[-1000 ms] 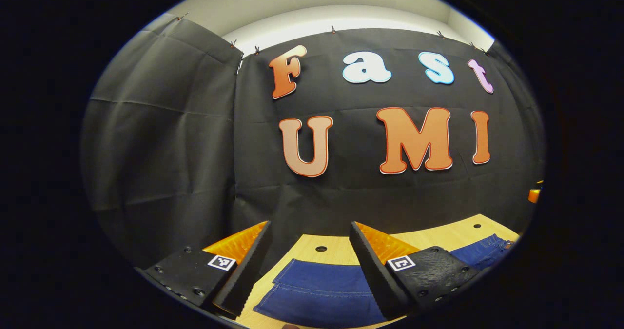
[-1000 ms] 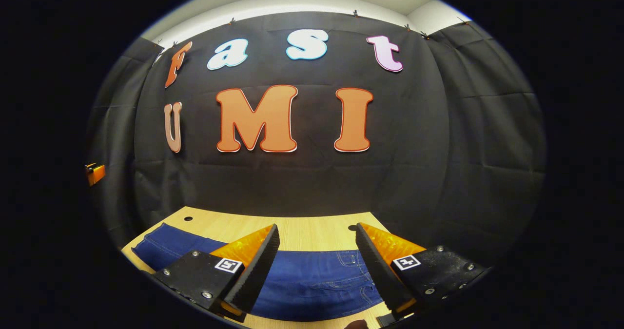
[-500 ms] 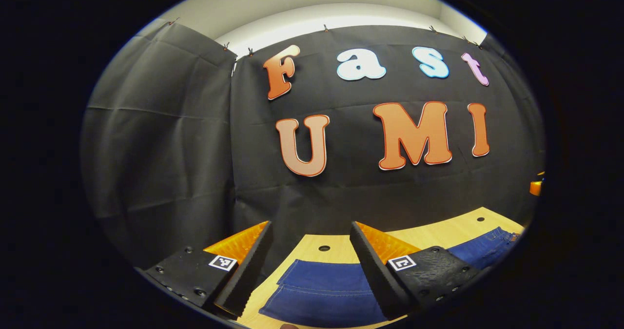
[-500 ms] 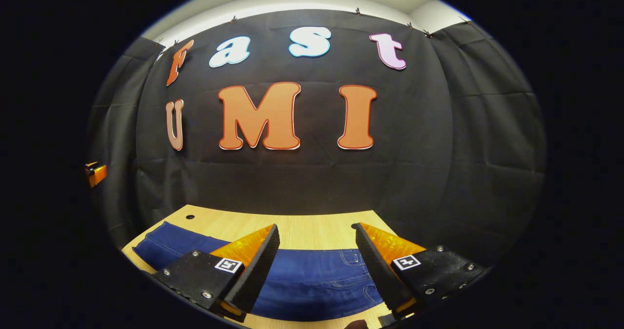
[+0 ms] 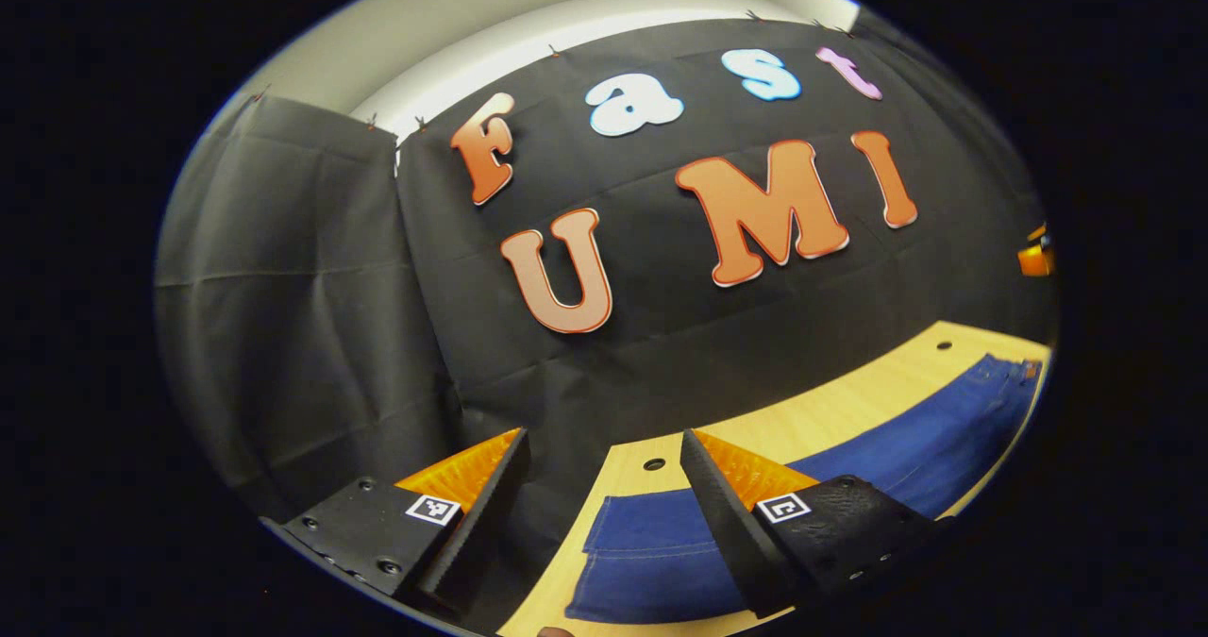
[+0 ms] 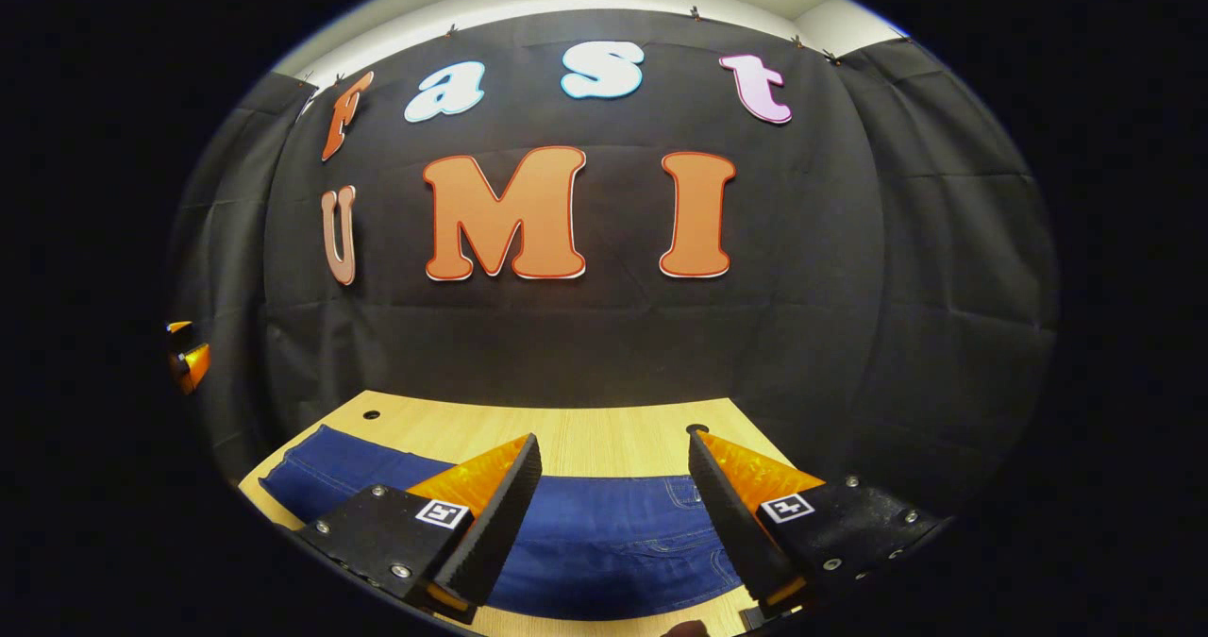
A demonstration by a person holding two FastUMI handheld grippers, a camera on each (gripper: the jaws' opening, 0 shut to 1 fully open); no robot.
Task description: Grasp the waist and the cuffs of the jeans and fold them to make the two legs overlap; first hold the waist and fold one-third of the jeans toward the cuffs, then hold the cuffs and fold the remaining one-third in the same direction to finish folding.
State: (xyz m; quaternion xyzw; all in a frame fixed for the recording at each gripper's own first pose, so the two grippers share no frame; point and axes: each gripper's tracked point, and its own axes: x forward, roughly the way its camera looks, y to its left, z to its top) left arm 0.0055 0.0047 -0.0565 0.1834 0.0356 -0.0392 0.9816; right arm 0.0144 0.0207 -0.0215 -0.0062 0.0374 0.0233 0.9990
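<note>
Blue jeans lie flat along a light wooden table. In the left gripper view the cuff end with its stitched hems sits just ahead of my left gripper, which hangs open above it with nothing between the fingers. The legs stretch off to the right toward the waist. In the right gripper view the jeans show their waist and pocket stitching under my right gripper, also open and holding nothing. The cuff end runs to the left there.
The table ends at the black cloth wall close behind the jeans. Small round holes dot the tabletop near its back edge. An orange part of the other gripper shows at the far left of the right gripper view.
The left gripper has swung and tilted, so the wall leans and more of the jeans' length shows to its right. The right gripper has barely moved. Both stay open.
</note>
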